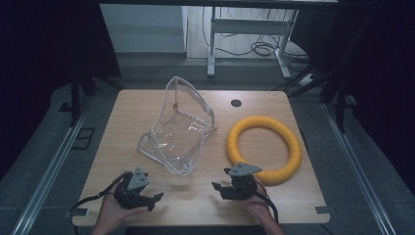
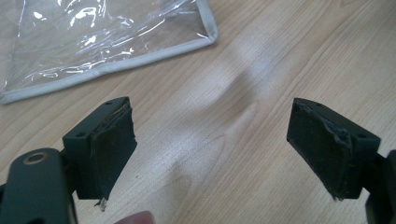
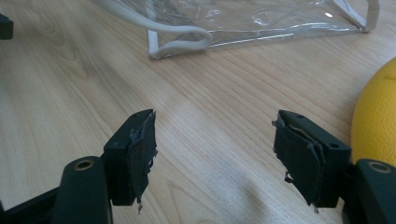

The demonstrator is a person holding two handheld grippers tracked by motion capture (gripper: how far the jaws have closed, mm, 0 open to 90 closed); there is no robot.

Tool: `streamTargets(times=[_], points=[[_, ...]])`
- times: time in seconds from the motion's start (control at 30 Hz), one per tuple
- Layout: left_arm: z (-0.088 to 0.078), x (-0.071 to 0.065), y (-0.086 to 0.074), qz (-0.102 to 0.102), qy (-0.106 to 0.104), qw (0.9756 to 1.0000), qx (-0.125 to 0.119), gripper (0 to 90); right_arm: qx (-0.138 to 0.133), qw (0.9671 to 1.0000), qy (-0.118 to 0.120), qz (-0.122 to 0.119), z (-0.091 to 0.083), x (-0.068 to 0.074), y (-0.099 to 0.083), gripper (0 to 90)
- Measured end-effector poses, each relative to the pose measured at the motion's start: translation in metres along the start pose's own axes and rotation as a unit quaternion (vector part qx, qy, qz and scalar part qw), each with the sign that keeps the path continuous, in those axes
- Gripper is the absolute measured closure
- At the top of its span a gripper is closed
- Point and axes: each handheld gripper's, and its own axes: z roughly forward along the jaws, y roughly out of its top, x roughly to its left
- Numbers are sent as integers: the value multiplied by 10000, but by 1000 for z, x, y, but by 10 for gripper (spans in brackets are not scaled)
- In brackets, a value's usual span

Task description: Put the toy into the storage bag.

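A crinkled clear plastic bag (image 1: pixel 178 129) with pale piping lies mid-surface (image 1: pixel 147 191), beside a ribbed yellow foam ring (image 1: pixel 264 148). Both grippers, left (image 1: pixel 155 200) and right (image 1: pixel 216 188), hold frayed black fingers wide apart, empty.

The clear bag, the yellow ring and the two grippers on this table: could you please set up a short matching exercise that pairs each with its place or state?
Things:
1. clear bag
2. yellow ring
3. left gripper
4. right gripper

Places or states:
A. lies flat on the right half of the table
B. open, held near the front edge, just in front of the ring
C. stands partly upright near the middle, white trim along its edges
D. open, held near the front edge, in front of the bag's nearest corner

Pairs: 1-C, 2-A, 3-D, 4-B
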Motion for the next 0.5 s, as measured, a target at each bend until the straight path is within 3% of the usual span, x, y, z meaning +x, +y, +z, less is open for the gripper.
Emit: streamTargets(times=[0.5], points=[[0, 0, 0, -48, -57, 10000, -9, 147, -73, 9997, 194, -162, -17, -2, 13, 286]])
